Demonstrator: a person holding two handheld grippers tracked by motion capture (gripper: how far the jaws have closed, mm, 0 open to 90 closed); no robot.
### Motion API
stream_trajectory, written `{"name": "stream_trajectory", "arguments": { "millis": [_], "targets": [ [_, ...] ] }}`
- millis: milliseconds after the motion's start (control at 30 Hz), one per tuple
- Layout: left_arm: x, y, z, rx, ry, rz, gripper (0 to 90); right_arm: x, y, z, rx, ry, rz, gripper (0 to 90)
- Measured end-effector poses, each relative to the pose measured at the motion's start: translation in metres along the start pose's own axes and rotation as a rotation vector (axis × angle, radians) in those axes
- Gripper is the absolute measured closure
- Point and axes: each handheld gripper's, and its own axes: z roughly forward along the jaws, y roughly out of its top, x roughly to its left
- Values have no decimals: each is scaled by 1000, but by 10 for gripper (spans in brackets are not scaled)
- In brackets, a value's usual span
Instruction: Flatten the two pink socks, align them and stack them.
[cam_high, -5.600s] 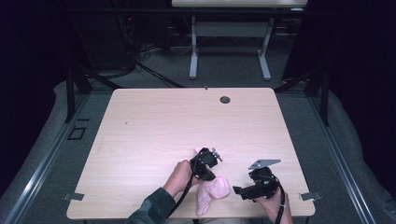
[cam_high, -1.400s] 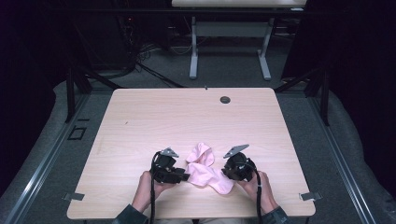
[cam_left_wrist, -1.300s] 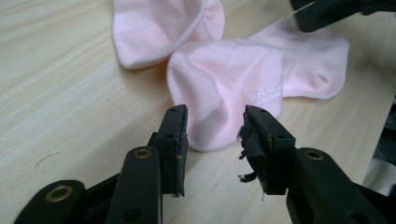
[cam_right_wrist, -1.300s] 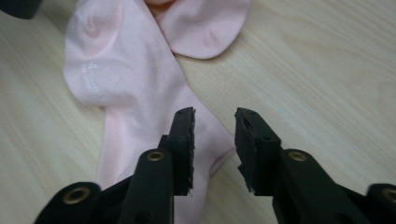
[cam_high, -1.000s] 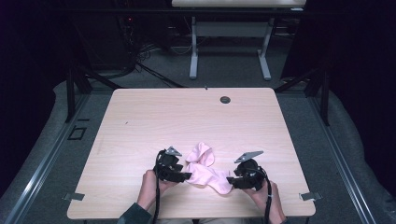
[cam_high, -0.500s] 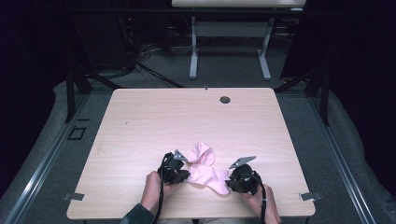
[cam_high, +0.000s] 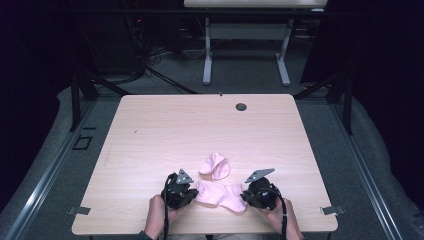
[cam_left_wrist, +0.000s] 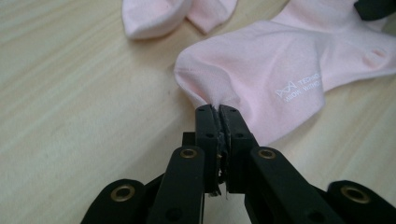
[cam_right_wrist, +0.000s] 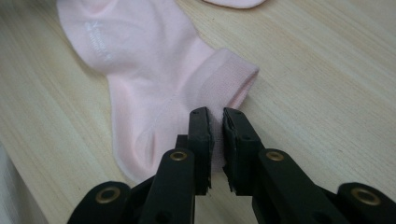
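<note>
Nearest your side of the counter (cam_high: 150, 125), you are holding a flat pale pink ankle sock (cam_high: 220, 195) stretched between the two tools. Your left gripper (cam_left_wrist: 217, 112) is pinching the rounded toe end, its jaws having just been closing until they are pressed together on a fold of fabric. Your right gripper (cam_right_wrist: 215, 114) is nipping the ribbed cuff edge, its jaws having just been closing too, with a thin layer of cloth between them. The sock's long axis is running across the near edge from one gripper to the other, so each hand is sitting at its own end and neither is nearer; any pull apart would, I judge, flatten it further.

Your left gripper view is showing small white lettering printed on the sock, which the high view is too coarse to resolve. Your right gripper view is showing the heel bulge and the cuff band.

Farther out, a second pale pink sock, folded over on itself (cam_high: 215, 165), is lying just beyond the first, apart from both tools. Farthest away, a small dark round grommet (cam_high: 241, 106) is sitting near the far edge.
</note>
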Motion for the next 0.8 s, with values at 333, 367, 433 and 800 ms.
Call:
{"name": "stream_trajectory", "arguments": {
  "millis": [333, 367, 433, 800],
  "targets": [
    [-5, -25, -15, 5, -19, -49, 872, 2, 0, 3, 19, 31, -17, 817],
    [-4, -25, -16, 10, -28, -42, 870, 2, 0, 3, 21, 31, -24, 815],
    [-6, -26, -16, 6, -22, -51, 853, 2, 1, 2, 22, 37, -27, 789],
    [8, 3, -27, -58, 55, -32, 395, -18, 17, -7, -68, 79, 29, 516]
  ]
}}
